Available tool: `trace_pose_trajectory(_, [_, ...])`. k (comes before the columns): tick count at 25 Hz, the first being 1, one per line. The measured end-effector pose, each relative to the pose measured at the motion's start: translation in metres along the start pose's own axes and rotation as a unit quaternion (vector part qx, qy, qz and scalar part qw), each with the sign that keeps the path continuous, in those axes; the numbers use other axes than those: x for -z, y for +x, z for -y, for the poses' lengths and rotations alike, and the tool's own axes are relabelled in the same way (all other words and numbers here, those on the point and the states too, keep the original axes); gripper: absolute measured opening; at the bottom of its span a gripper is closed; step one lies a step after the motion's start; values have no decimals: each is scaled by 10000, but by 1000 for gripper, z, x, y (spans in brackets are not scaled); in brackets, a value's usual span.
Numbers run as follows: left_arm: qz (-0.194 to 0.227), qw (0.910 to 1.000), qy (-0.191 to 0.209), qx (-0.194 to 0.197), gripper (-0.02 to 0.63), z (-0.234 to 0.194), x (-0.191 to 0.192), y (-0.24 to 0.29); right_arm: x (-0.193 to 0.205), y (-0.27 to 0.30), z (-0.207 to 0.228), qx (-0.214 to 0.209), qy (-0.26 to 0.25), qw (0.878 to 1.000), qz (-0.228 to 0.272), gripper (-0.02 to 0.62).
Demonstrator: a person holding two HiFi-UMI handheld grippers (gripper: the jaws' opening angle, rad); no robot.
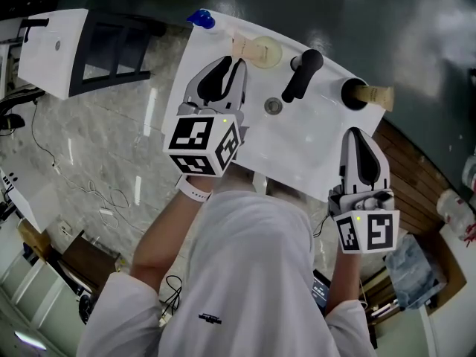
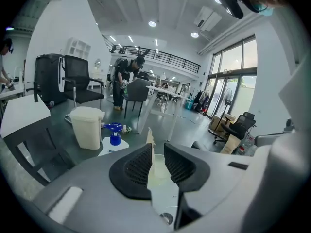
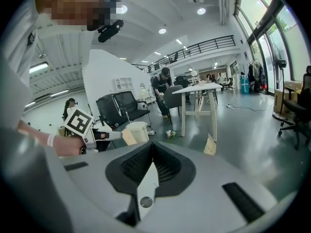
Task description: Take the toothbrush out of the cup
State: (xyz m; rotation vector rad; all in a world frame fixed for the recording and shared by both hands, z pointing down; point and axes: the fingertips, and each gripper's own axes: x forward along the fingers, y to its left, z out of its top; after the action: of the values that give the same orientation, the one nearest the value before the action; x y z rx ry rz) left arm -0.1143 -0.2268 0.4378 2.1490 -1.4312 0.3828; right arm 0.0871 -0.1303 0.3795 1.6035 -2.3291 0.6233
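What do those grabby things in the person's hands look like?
The left gripper and right gripper are grey-white shells with black ribbed jaws. Each carries a cube of black-and-white square markers. The person wears a white shirt and a white wristband.

My left claw (image 2: 157,151) stood with jaws apart, the pale cup (image 2: 158,171) showing in the gap. A toothbrush (image 2: 150,138) rose from it just beside the left-hand jaw

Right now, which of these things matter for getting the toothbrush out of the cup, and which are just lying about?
For the job:
- toothbrush
- pale cup
- left gripper, open, aimed at the cup
- right gripper, shut, empty

Just lying about:
- black tap
- black cup
- blue-topped bottle
- white bin
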Motion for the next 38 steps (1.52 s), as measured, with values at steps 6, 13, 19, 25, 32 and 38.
trace_pose_trajectory(6, [-20,10000,4,-60,78,-5,0,17,8,3,5,10,53,9999,-106,8])
trace_pose_trajectory(13, [-19,9998,60,-178,52,-10,-2,26,12,3,12,46,79,9998,-163,8])
trace_pose_trajectory(19, [-17,9996,99,-268,9,-11,-3,27,11,2,15,62,76,9999,-114,8])
trace_pose_trajectory(25, [78,9997,109,-228,8,-6,-10,20,8,-2,15,61,48,10000,-42,8])
trace_pose_trajectory(32, [311,9993,112,-202,8,4,-32,-2,4,-11,12,48,30,10000,47,8])
trace_pose_trajectory(38, [490,9985,193,-151,8,17,-48,-32,-14,-30,3,58,-83,9996,282,8])
